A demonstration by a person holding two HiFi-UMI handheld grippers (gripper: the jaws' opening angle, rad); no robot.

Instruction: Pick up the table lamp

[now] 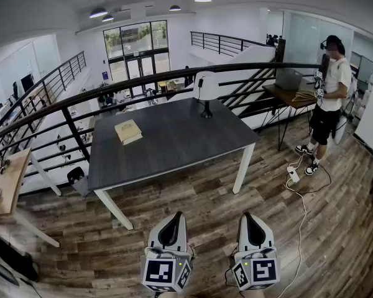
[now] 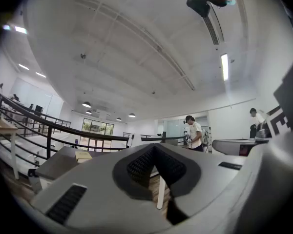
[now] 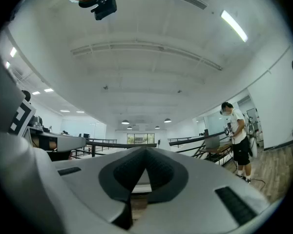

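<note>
The table lamp [image 1: 206,90], with a white shade and a black stem and base, stands upright at the far edge of the dark grey table [image 1: 168,143]. My left gripper [image 1: 170,220] and right gripper [image 1: 251,220] are side by side at the bottom of the head view, well short of the table's near edge. Both are shut with nothing between their jaws. In the left gripper view the left gripper [image 2: 154,149] points level at the table. In the right gripper view the right gripper [image 3: 145,153] does the same. The lamp is hidden in both gripper views.
A tan book [image 1: 128,131] lies on the table's left part. A black railing [image 1: 174,79] runs behind the table. A person [image 1: 327,104] stands at the right by a wooden desk [image 1: 290,94]. A white cable and power strip [image 1: 294,176] lie on the wood floor.
</note>
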